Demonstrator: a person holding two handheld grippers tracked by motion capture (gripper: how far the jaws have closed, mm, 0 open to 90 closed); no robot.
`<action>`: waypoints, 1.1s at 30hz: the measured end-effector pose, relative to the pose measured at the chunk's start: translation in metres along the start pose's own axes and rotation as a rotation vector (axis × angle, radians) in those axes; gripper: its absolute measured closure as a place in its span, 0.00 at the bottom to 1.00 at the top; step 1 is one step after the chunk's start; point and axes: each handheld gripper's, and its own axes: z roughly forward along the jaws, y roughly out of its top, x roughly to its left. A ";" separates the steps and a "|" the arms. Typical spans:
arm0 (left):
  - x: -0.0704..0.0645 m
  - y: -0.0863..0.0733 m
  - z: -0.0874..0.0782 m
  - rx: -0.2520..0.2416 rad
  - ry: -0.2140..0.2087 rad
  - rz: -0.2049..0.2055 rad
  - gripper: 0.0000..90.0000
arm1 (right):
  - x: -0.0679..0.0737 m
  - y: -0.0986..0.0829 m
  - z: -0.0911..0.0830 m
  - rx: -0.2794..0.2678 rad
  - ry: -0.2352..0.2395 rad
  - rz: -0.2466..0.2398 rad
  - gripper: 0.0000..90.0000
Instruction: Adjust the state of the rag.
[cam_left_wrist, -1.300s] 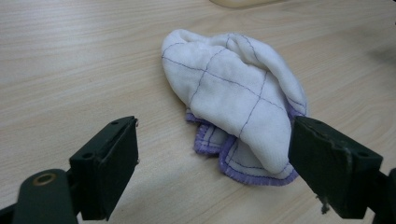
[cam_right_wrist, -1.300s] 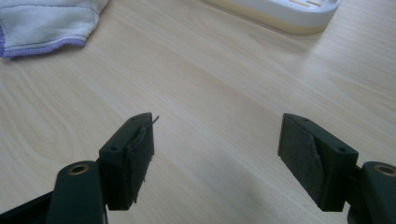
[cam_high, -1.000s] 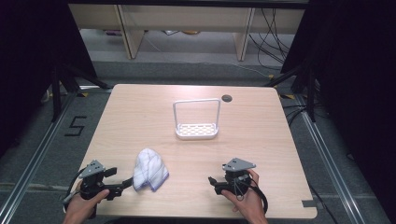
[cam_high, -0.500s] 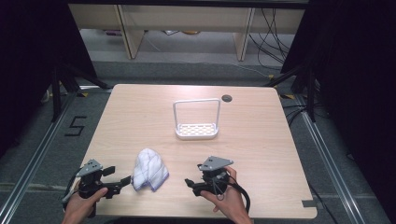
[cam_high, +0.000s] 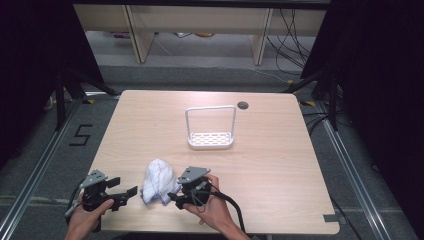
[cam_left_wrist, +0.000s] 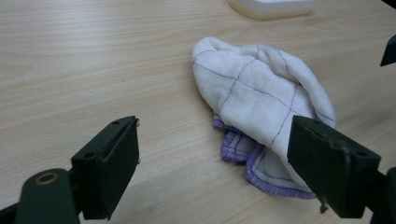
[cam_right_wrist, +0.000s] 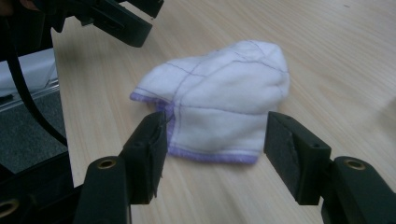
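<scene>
A crumpled white cloth with thin purple grid lines and a purple hem lies near the table's front edge. In the left gripper view the cloth lies ahead and to the right. My left gripper rests open just left of it, and its jaws stand wide apart with nothing between them. My right gripper is at the cloth's right side, open. The right gripper's jaws flank the near hem of the cloth without closing on it.
A white rack with a tall loop handle stands at the middle of the wooden table. A round cable hole sits behind it. The left gripper shows beyond the cloth in the right gripper view.
My right gripper has moved left along the front of the table up to the cloth. The left gripper and the cloth have stayed put.
</scene>
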 end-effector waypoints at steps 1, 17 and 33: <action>0.000 0.000 0.000 0.001 0.000 0.000 0.18 | 0.002 0.002 0.004 -0.003 -0.004 -0.016 0.45; 0.000 -0.001 0.003 0.014 -0.012 -0.001 0.19 | 0.014 0.020 0.048 0.023 -0.078 -0.053 0.34; -0.002 -0.002 0.003 0.018 -0.033 0.002 0.20 | -0.011 0.013 0.035 0.035 -0.072 -0.049 0.93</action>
